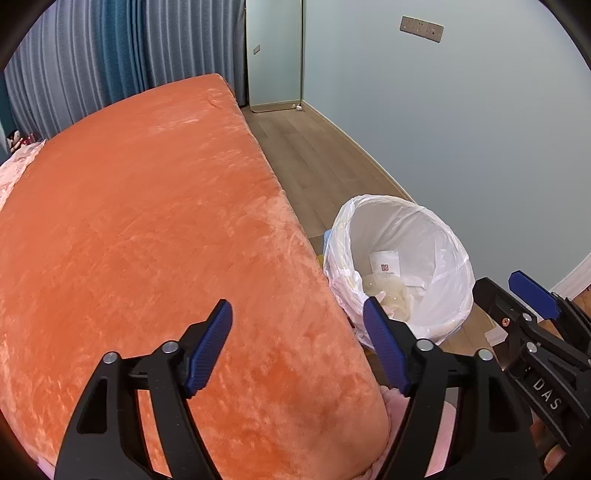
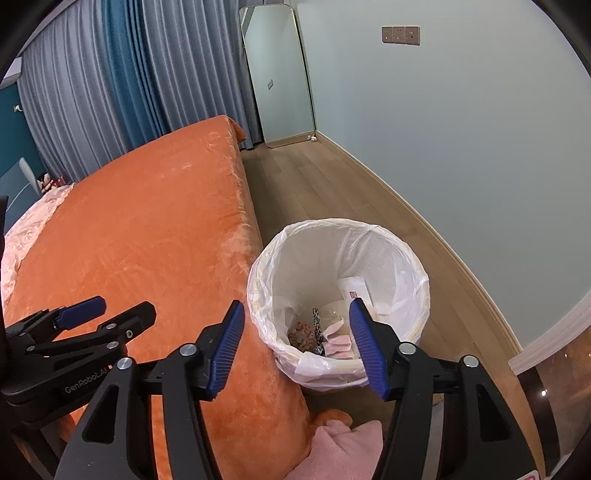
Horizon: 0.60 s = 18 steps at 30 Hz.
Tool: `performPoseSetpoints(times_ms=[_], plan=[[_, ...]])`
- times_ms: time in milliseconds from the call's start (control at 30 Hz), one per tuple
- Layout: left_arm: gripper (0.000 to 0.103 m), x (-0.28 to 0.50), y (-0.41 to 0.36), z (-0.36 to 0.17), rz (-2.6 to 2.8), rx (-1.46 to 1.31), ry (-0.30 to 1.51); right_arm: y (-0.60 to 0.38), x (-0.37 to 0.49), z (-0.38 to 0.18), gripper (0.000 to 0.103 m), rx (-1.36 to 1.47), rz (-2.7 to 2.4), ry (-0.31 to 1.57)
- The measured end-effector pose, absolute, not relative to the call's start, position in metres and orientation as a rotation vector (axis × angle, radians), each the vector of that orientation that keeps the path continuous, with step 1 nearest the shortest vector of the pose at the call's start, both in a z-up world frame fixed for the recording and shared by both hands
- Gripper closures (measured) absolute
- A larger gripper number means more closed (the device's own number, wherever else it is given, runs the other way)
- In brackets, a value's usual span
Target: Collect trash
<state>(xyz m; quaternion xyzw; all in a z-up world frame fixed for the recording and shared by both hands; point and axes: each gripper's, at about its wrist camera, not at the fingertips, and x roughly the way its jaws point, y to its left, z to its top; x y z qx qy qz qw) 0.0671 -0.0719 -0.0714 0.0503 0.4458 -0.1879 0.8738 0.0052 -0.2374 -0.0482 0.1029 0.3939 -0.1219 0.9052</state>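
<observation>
Jaws of both grippers gape empty beside the bin (image 2: 338,236).
Left gripper (image 1: 297,345) and right gripper (image 2: 297,347) hold nothing; scraps lie inside, orange bed (image 1: 147,221) looks bare, so collecting seems nearly done.

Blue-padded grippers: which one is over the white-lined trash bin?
The right gripper: its open, empty jaws frame the white-lined trash bin. The left gripper, also open and empty, is over the orange bed cover.

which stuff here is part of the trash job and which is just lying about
Job: lined trash bin, paper slip and scraps inside it, left gripper, right gripper.

Lying about: orange bed cover, mirror, curtains, wall sockets.
</observation>
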Motion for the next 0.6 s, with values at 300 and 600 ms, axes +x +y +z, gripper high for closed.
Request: performPoseSetpoints(times_ms=[300,600], plan=[[0.019,0.052,-0.066,-0.070,-0.368,0.120,0.909,-0.234,-0.007,-0.049,0.026,0.212,-0.280,0.810],[0.016,0.042,-0.065,-0.069,-0.362,0.138,0.900,-0.231,-0.017,-0.053,0.019,0.198,-0.285,0.811]])
